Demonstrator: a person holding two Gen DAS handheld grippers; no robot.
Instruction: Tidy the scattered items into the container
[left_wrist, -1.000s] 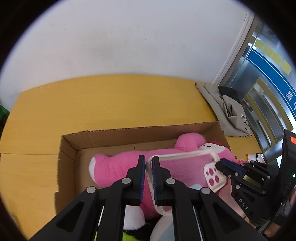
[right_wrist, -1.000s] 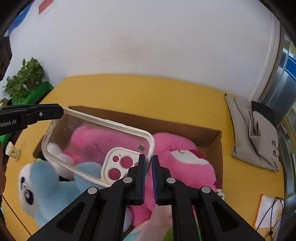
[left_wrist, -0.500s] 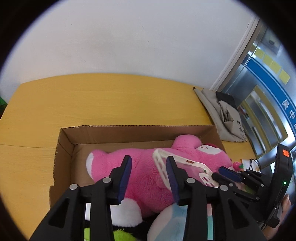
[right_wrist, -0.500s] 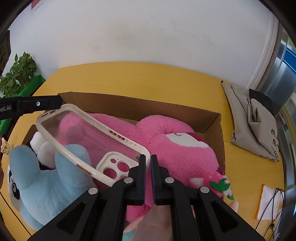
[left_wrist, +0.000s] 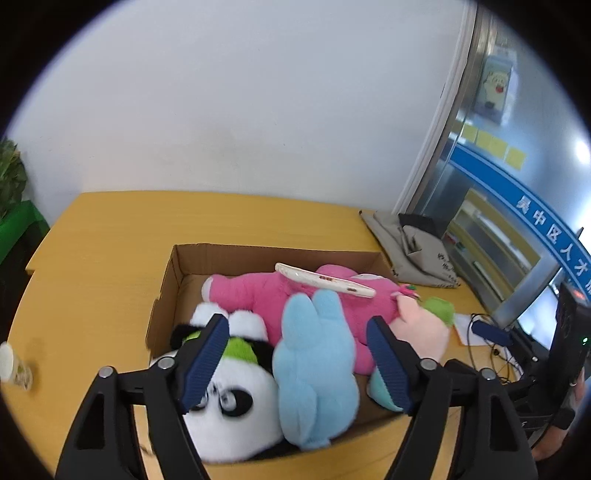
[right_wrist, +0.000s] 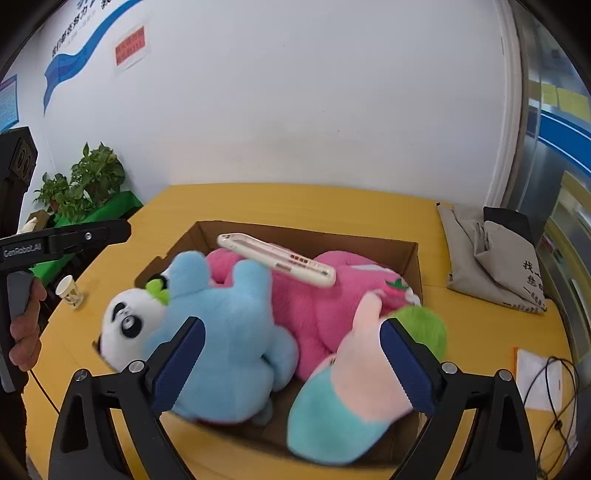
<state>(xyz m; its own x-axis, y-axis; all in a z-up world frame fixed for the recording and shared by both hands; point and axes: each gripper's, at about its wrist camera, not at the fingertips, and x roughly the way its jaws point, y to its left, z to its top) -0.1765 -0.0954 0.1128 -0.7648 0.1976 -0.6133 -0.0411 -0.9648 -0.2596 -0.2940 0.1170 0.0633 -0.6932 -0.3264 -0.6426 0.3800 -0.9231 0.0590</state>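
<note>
With the phone case (right_wrist: 276, 259) lying slantwise across the pink plush (right_wrist: 317, 314) in the cardboard box (right_wrist: 402, 254), I have both tools clear of it: the left tool (left_wrist: 295, 363) and the right tool (right_wrist: 291, 363) are each opening wide, nothing between the pads. I judge this the release step of tidying, with the case delivered. The box looks crammed: panda (left_wrist: 229, 402), blue plush (left_wrist: 314, 369) and a pastel plush (right_wrist: 351, 387) that bulges over the near rim. One stray I can see is a small paper cup (right_wrist: 70, 291) on the counter (right_wrist: 461, 332) left of the box. Next I would swing the left tool toward it. That side of the counter is open; to the right, a grey bag (right_wrist: 491, 254) and cables (right_wrist: 554, 387) crowd the edge.
</note>
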